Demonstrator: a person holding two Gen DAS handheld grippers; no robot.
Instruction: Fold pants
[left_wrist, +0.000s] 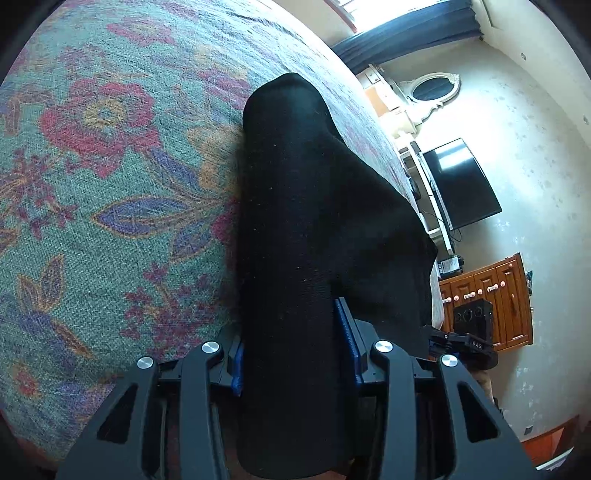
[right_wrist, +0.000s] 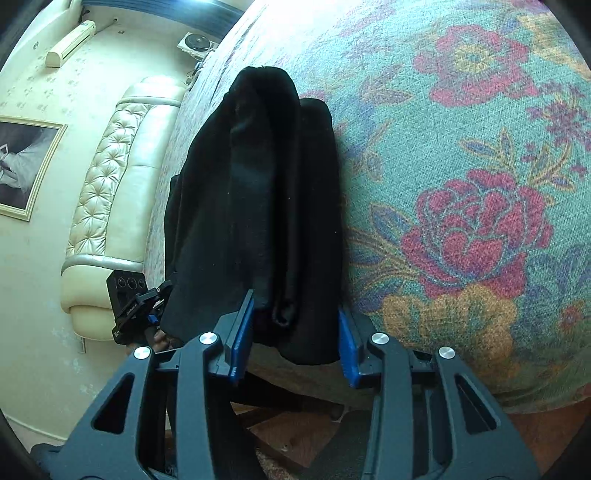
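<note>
Between each claw's blue pads, left claw (left_wrist: 295, 354) and right claw (right_wrist: 295, 332) grip the bunched black fabric pants (left_wrist: 295, 221) over the floral bed (left_wrist: 110, 184), folding unfinished.

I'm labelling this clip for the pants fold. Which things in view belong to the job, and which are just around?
Job:
black fabric pants
left gripper
right gripper
floral woven bedspread, the work surface

Just around:
flat black television
orange wooden cabinet
cream tufted headboard
framed picture

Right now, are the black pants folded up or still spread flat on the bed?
Folded, at least partly: the black pants lie in a narrow stack of overlapping layers on the floral bedspread, one end hanging over the bed's edge.
</note>
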